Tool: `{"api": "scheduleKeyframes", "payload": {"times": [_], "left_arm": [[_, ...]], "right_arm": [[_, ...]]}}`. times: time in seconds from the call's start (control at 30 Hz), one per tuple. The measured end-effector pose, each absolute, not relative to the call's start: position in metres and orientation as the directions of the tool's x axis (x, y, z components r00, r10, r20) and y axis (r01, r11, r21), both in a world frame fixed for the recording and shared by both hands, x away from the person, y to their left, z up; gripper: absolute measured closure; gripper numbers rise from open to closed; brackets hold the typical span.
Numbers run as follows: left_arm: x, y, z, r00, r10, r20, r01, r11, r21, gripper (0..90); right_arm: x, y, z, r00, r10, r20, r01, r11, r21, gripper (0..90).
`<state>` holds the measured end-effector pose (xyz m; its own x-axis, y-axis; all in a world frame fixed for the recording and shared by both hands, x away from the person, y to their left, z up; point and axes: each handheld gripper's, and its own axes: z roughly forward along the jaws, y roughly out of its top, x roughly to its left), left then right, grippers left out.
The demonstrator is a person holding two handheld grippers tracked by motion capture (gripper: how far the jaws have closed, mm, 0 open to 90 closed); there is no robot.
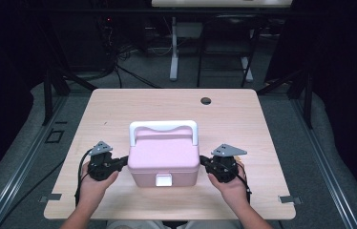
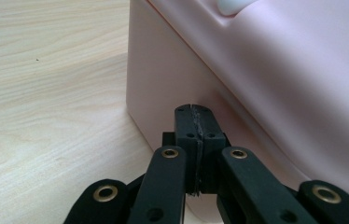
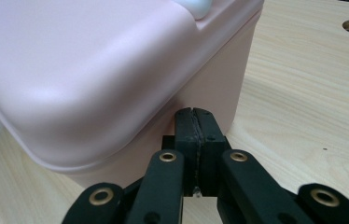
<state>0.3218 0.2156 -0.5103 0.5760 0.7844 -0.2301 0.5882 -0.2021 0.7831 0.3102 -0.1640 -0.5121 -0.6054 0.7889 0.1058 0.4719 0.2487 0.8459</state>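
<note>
Pink plastic is what we have between our two hands: a lidded pink box (image 1: pixel 164 164) with a white handle (image 1: pixel 163 128) folded back over its lid and a white latch (image 1: pixel 163 180) on the side facing us. It sits near the front middle of the wooden tabletop (image 1: pixel 119 105).

Our left claw (image 1: pixel 123 162) points at the box's left wall and our right claw (image 1: pixel 205 162) at its right wall. In the left gripper view the left claw's pads (image 2: pixel 195 122) are pressed flat together with nothing between them, tips just at the lower wall of the box (image 2: pixel 172 79); whether they touch it we cannot tell. The right gripper view shows the same: pads (image 3: pixel 195 125) closed on each other, empty, right up against the side beneath the lid's overhang (image 3: pixel 93 93).

We judge the step in hand to be bracing the box from both sides with closed tips, either to slide it or to steady it. Next we would need even, opposed pressure low on both walls, so the box neither twists nor tips; if the lid is to be opened, one claw must go to the latch.

We can read no brand, label or writing on the box or the tabletop.
</note>
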Motion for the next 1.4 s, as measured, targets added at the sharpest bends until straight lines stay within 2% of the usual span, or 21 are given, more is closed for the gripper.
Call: {"api": "scheduleKeyframes", "payload": {"times": [0.47, 0.7, 0.83, 1.03, 1.27, 1.4], "left_arm": [[0.312, 0.205, -0.506, 0.621, 0.748, -0.234, 0.592, -0.251, 0.766, 90.0], [0.314, 0.21, -0.502, 0.645, 0.716, -0.267, 0.606, -0.266, 0.749, 89.5], [0.316, 0.213, -0.497, 0.655, 0.702, -0.277, 0.611, -0.277, 0.741, 86.2], [0.317, 0.216, -0.486, 0.667, 0.703, -0.247, 0.596, -0.304, 0.744, 80.4], [0.318, 0.221, -0.474, 0.678, 0.696, -0.236, 0.595, -0.33, 0.733, 69.9], [0.319, 0.224, -0.469, 0.676, 0.699, -0.235, 0.597, -0.333, 0.73, 67.1]], "right_arm": [[0.293, -0.177, -0.507, -0.608, 0.789, 0.084, 0.484, 0.285, 0.827, 89.2], [0.297, -0.182, -0.504, -0.622, 0.777, 0.098, 0.506, 0.304, 0.807, 85.1], [0.297, -0.183, -0.501, -0.643, 0.761, 0.082, 0.506, 0.342, 0.792, 83.3], [0.298, -0.186, -0.493, -0.672, 0.735, 0.093, 0.517, 0.376, 0.769, 81.8], [0.302, -0.191, -0.475, -0.698, 0.713, 0.06, 0.497, 0.422, 0.758, 74.1], [0.305, -0.194, -0.467, -0.702, 0.709, 0.07, 0.503, 0.424, 0.753, 71.0]]}}
